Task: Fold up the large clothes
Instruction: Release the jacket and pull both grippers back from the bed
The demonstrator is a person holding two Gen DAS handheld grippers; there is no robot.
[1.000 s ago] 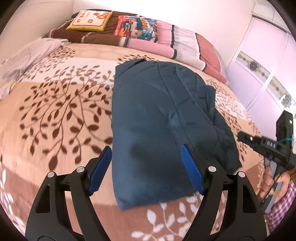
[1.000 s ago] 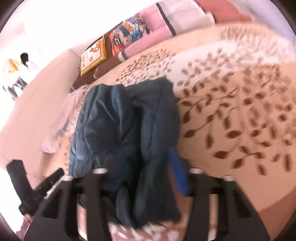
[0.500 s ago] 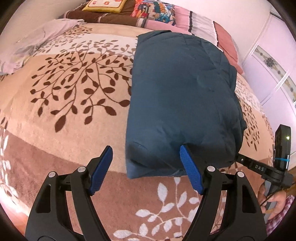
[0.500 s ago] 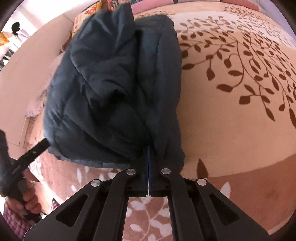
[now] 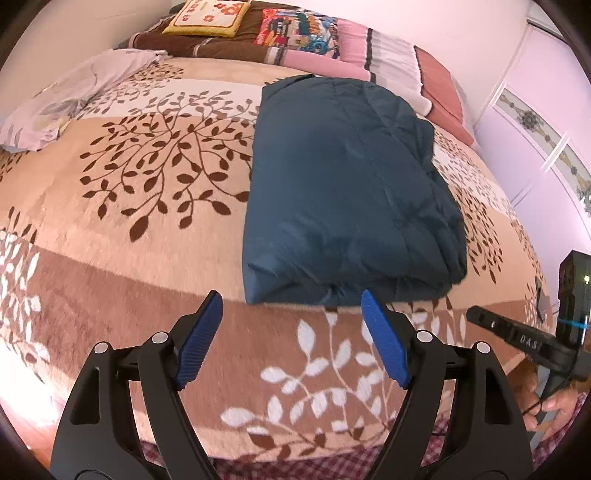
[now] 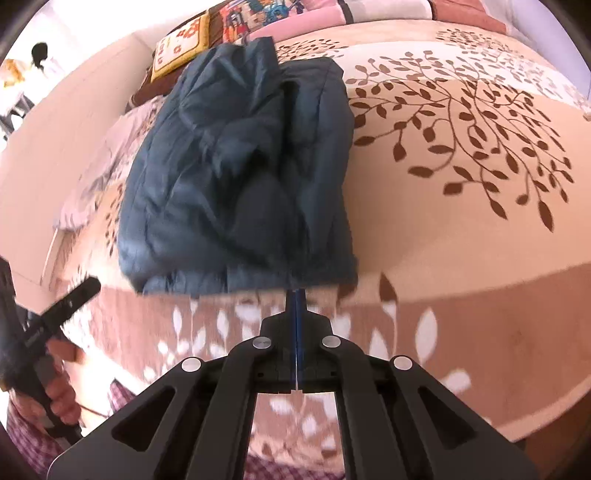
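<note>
A dark blue padded jacket lies folded into a long block on the leaf-patterned bedspread. My left gripper hovers just short of the jacket's near hem. Its blue pads stand wide, the jaws are opening slightly, and nothing is between them. My right gripper is shut, pad against pad. Its tips sit right at the near hem of the jacket, and I see no fabric between them. In the left wrist view the right gripper reaches in from the right, just off the jacket's near right corner.
Pillows and a folded striped blanket line the head of the bed. A pale crumpled cloth lies at the far left. A wardrobe stands on the right. A hand in a checked sleeve holds the left gripper.
Both grippers have drawn back toward the bed's near edge. The right jaws, open around the jacket's fold a second ago, have closed. The jacket now lies beyond both sets of tips.
</note>
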